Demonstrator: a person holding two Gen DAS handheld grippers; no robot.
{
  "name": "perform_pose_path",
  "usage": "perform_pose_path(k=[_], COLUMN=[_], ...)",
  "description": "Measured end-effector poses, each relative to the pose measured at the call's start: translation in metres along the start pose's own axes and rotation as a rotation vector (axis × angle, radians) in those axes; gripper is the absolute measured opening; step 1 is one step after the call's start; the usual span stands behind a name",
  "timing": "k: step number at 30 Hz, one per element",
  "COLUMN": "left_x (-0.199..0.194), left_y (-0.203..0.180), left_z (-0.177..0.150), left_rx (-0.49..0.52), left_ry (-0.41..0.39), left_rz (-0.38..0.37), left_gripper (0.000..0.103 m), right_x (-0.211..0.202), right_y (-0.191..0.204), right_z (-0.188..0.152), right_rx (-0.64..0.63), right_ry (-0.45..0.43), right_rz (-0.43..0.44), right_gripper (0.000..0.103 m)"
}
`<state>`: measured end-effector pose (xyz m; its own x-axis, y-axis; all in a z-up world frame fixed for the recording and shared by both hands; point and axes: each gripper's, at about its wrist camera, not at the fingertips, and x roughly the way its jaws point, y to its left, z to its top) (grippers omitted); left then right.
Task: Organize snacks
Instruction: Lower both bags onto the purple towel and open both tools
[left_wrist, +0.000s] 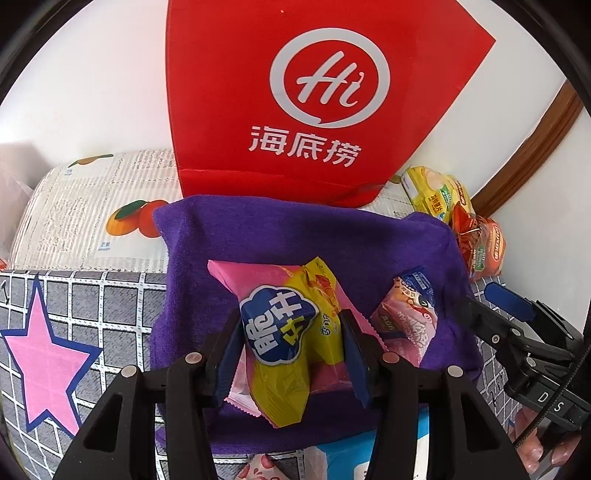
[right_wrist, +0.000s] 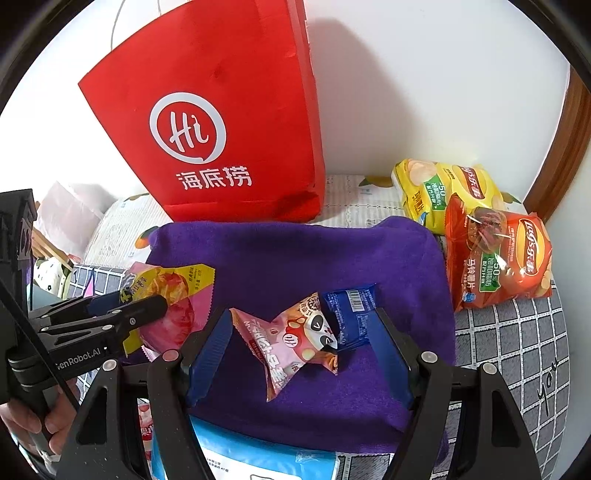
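The left gripper (left_wrist: 291, 350) seems clamped on the yellow packet (left_wrist: 288, 347), perhaps catching the pink packet (left_wrist: 236, 280) beneath; the right gripper (right_wrist: 303, 347), jaws apart, straddles two snacks and risks grabbing both.

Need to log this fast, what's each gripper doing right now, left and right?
Left gripper: shut on the yellow snack packet.
Right gripper: open, straddling the pink snack packet, not gripping it.
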<state>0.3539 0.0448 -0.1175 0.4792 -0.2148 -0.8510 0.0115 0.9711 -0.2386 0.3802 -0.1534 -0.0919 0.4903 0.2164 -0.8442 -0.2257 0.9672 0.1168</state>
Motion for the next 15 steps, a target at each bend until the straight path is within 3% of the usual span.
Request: perform_pose_path(k=[15], left_x=[-0.016], left_y=[-0.002], left_z=[0.002], left_rx=[0.012], left_ry=[-0.056], left_rz=[-0.010], left_gripper=[0.055], right_x=[-0.004], right_y=[0.000], right_z=[-0.002], right_rx=[-0.009], right_ry=[-0.010], right_rz=[0.001], right_gripper=[0.075])
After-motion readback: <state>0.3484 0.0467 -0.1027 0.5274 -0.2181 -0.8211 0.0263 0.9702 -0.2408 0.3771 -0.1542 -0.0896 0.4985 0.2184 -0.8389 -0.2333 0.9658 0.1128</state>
